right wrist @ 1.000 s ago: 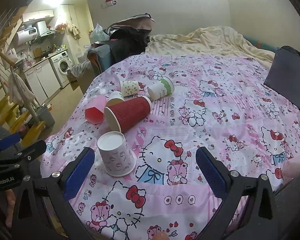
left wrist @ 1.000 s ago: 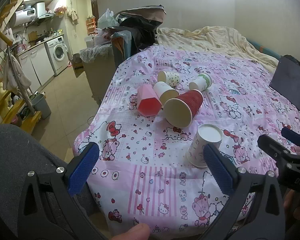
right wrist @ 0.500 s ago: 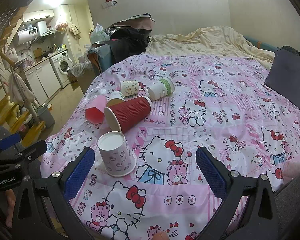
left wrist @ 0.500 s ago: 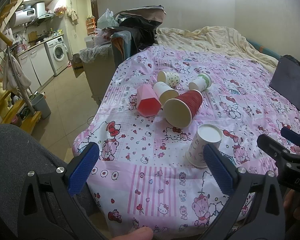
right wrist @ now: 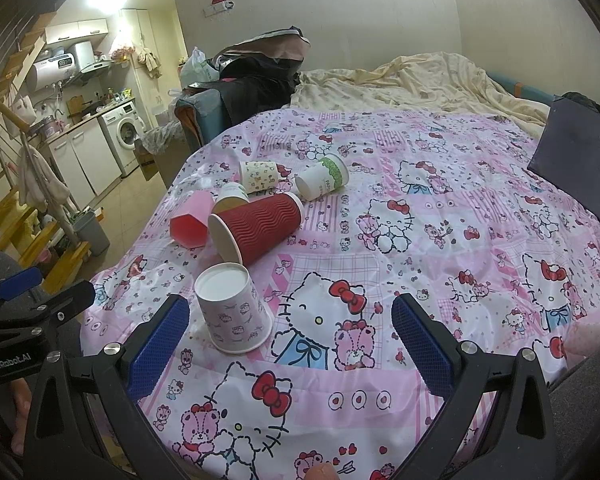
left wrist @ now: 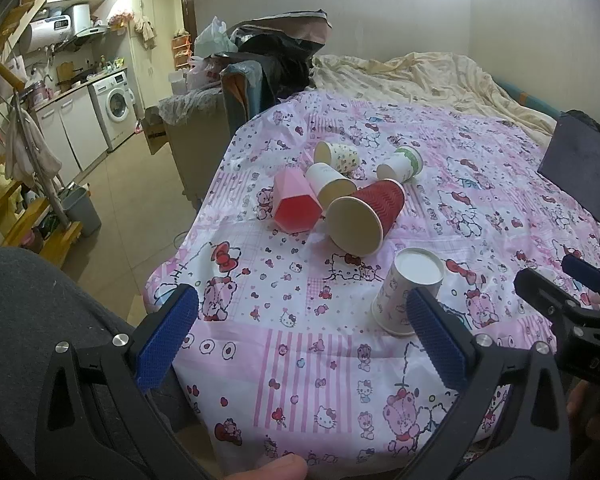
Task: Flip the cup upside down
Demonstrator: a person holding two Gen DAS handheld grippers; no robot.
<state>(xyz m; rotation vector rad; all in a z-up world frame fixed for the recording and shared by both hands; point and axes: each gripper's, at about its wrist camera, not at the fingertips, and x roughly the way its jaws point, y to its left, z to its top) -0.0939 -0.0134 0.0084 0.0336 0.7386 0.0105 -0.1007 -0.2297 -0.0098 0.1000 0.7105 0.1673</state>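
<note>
A white patterned paper cup (left wrist: pixel 404 292) (right wrist: pixel 232 312) stands upside down near the front of the pink cartoon-print cloth (left wrist: pixel 340 360) (right wrist: pixel 420 240). Behind it lie on their sides a red ribbed cup (left wrist: pixel 366 216) (right wrist: pixel 256 228), a pink faceted cup (left wrist: pixel 294 202) (right wrist: pixel 192 222), a white cup (left wrist: pixel 330 184) (right wrist: pixel 232 196), a dotted cup (left wrist: pixel 336 156) (right wrist: pixel 258 176) and a green-banded cup (left wrist: pixel 400 164) (right wrist: pixel 324 178). My left gripper (left wrist: pixel 300 340) is open and empty, left of the upside-down cup. My right gripper (right wrist: pixel 292 348) is open and empty, just in front of that cup.
The cloth's edge drops to a tiled floor on the left (left wrist: pixel 132 200). A dark flat panel (right wrist: pixel 572 160) lies at the right edge. A rumpled beige blanket (right wrist: pixel 412 80) and a pile of bags (right wrist: pixel 256 64) lie at the back.
</note>
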